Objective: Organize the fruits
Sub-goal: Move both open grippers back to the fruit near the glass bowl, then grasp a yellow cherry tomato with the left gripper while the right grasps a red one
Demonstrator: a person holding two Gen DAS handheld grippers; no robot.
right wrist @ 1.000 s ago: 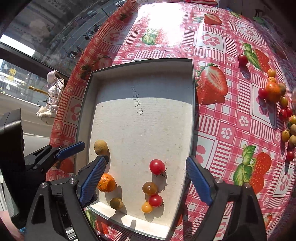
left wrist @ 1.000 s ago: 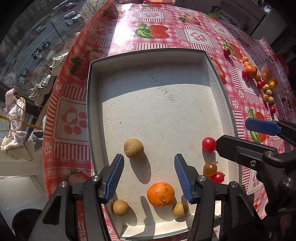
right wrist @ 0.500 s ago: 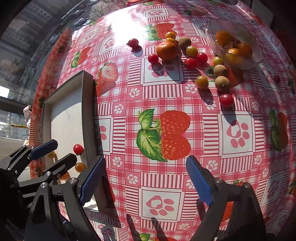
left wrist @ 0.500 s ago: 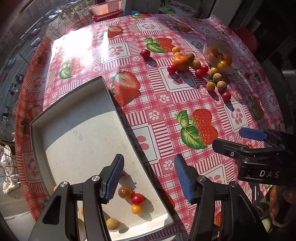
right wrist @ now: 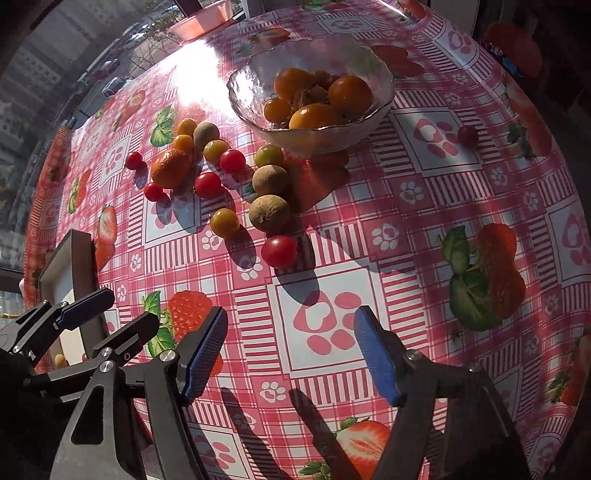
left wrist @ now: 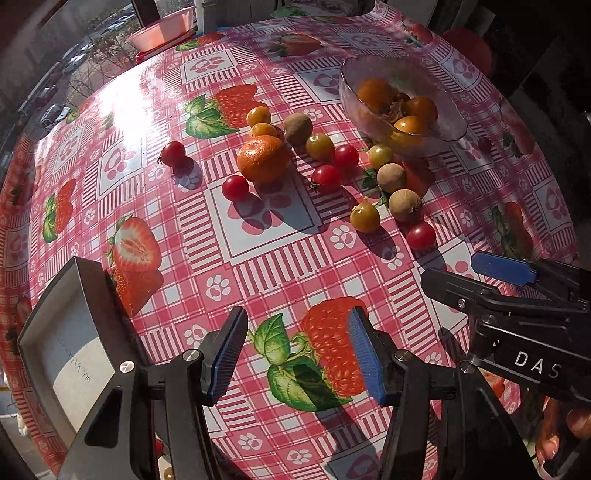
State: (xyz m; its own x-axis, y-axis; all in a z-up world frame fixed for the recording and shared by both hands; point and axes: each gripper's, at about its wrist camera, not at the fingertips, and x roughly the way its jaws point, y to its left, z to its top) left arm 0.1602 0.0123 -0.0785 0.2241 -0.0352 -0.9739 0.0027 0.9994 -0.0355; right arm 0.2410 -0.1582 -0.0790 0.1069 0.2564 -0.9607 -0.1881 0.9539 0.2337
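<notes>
Loose fruit lies on the strawberry-print tablecloth: a tangerine, several red and yellow cherry tomatoes such as a red one, and brown longans. A glass bowl holds orange fruit. The grey tray sits at the left. My left gripper hangs open over bare cloth, nothing between its fingers. My right gripper is closing its jaws over bare cloth with nothing between them; it also shows as the right gripper at the left wrist view's right edge.
A pink dish stands at the far table edge by the window. A lone red tomato lies right of the bowl. A person's fingers show at the lower right. Patterned cloth stretches between the tray and the fruit cluster.
Both grippers have swung from above the tray to the cloth right of it, towards the fruit cluster. The right gripper's fingers stand closer together than before.
</notes>
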